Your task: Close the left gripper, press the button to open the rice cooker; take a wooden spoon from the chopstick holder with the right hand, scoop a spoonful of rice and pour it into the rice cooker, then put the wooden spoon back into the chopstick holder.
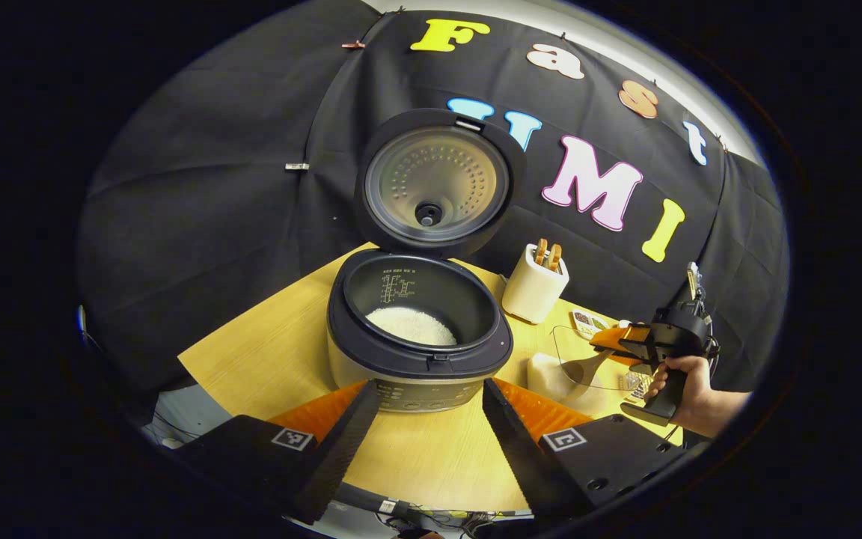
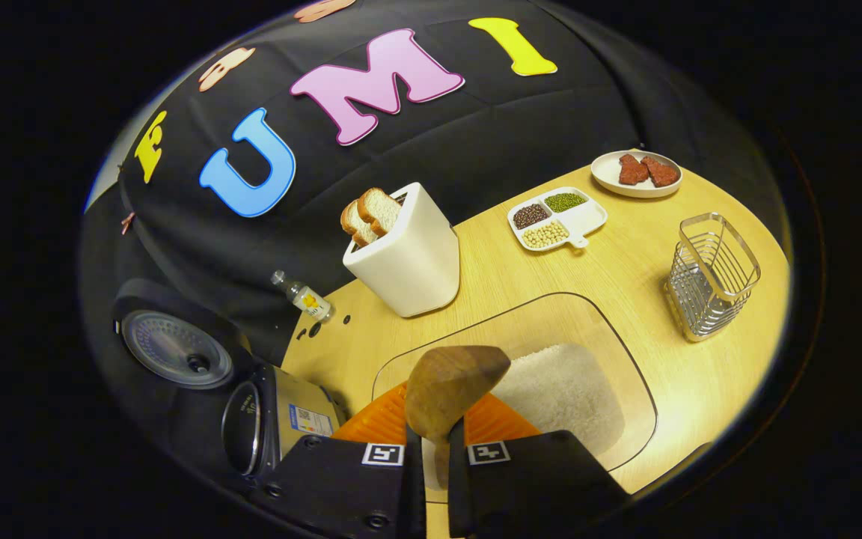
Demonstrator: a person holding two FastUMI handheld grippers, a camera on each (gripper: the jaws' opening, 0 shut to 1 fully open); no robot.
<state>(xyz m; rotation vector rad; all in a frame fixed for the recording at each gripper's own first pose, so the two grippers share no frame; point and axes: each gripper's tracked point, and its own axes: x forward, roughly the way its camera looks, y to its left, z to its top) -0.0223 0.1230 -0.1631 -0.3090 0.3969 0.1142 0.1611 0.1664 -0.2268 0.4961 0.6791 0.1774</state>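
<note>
The rice cooker (image 1: 416,359) stands open at the table's middle, its lid (image 1: 435,183) upright and white rice (image 1: 412,326) in the pot. My left gripper (image 1: 431,430) hovers open just in front of it, one finger to each side, holding nothing. My right gripper (image 2: 435,449) is shut on the handle of the wooden spoon (image 2: 450,385). The spoon's bowl hangs over the clear container (image 2: 625,374), beside the heap of rice (image 2: 562,389). In the left gripper view a hand (image 1: 693,389) holds the right gripper (image 1: 655,344), with the spoon (image 1: 584,367) in the container. The wire chopstick holder (image 2: 711,277) stands at the right.
A white toaster (image 2: 405,254) with bread slices stands behind the container. A divided dish of beans (image 2: 557,217) and a plate of meat (image 2: 637,174) sit at the back. A small bottle (image 2: 304,297) lies by the cloth. The cooker (image 2: 266,419) is to the spoon's left.
</note>
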